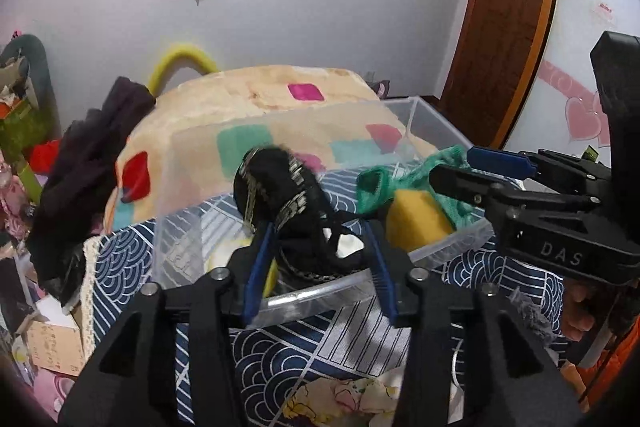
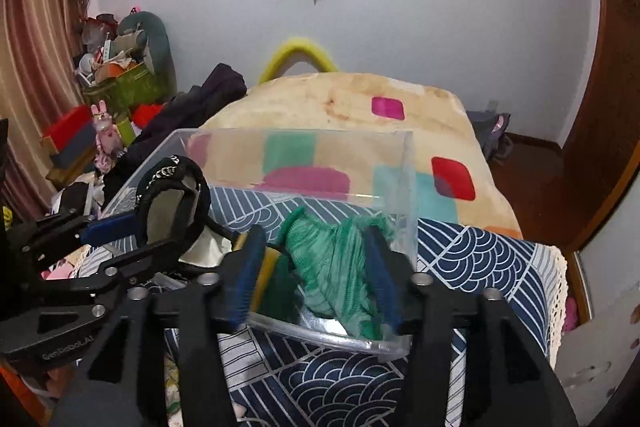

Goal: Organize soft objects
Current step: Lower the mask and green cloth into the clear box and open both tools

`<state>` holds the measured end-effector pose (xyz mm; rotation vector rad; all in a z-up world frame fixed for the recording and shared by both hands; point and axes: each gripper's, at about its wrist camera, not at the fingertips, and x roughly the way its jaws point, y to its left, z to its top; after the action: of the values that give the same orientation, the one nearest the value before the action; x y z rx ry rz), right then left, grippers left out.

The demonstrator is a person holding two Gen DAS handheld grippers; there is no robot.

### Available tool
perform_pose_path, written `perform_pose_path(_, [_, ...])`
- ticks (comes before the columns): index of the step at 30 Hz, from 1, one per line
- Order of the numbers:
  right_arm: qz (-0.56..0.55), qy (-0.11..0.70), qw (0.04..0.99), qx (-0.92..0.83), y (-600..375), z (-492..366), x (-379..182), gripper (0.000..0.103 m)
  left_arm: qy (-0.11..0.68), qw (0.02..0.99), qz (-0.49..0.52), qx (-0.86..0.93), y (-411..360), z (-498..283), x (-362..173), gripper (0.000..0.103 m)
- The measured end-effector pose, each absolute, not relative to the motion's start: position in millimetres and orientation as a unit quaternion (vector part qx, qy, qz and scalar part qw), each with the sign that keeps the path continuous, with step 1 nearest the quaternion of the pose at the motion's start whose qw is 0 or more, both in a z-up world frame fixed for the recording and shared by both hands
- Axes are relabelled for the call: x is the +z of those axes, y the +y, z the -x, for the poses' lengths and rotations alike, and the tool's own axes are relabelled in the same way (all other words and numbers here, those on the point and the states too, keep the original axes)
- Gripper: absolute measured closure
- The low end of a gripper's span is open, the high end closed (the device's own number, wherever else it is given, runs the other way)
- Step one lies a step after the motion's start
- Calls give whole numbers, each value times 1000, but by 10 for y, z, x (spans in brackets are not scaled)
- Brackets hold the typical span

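A clear plastic bin (image 1: 438, 123) (image 2: 404, 163) sits on the blue wave-pattern bedspread. My left gripper (image 1: 320, 247) has wide jaws around a black strappy garment with silver trim (image 1: 280, 187), which stands up over the bin; it also shows in the right wrist view (image 2: 172, 183). My right gripper (image 2: 312, 267) has wide jaws around a green mesh cloth (image 2: 332, 259) inside the bin; the cloth shows in the left wrist view (image 1: 400, 179) beside a yellow sponge-like piece (image 1: 420, 215). The right gripper (image 1: 460, 167) reaches in from the right.
A beige blanket with coloured squares (image 2: 360, 115) lies behind the bin. Dark clothes (image 1: 96, 155) hang at the left. Clutter and boxes (image 2: 116, 83) fill the left corner. A floral cloth (image 1: 352, 399) lies at the bed's near edge. A wooden door (image 1: 508, 27) stands right.
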<state>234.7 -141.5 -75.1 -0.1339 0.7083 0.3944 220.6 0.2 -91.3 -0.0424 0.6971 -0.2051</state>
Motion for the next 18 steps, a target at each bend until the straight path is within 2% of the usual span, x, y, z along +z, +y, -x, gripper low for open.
perform_pose_path(2, [65,337,920,192,-1424,-2315,-720,46,334,937,18,-98,6,-2151,-848,41])
perform_pose_path(5, [58,326,922,200,-1449,-2255,-644,38,320,943,13,-92,7,-2037,-726,35])
perform_pose_path(7, [61,312,927,198,-1459,-2172,-573,26,314,945,15,-89,26,-1952,-646,28])
perform_pose_path(9, [66,297,932,196,-1469,-2079,-507,21,307,948,15,-84,53,-1853,-569,23])
perform_pose_path(15, [78,268,938,205,-1489,-1758,-410,18,289,955,4,-72,126,-1507,-454,6])
perform_pose_path(18, [72,264,939,207,-1543,-1603,-433,16,299,951,-3,-77,129,-1332,-515,6])
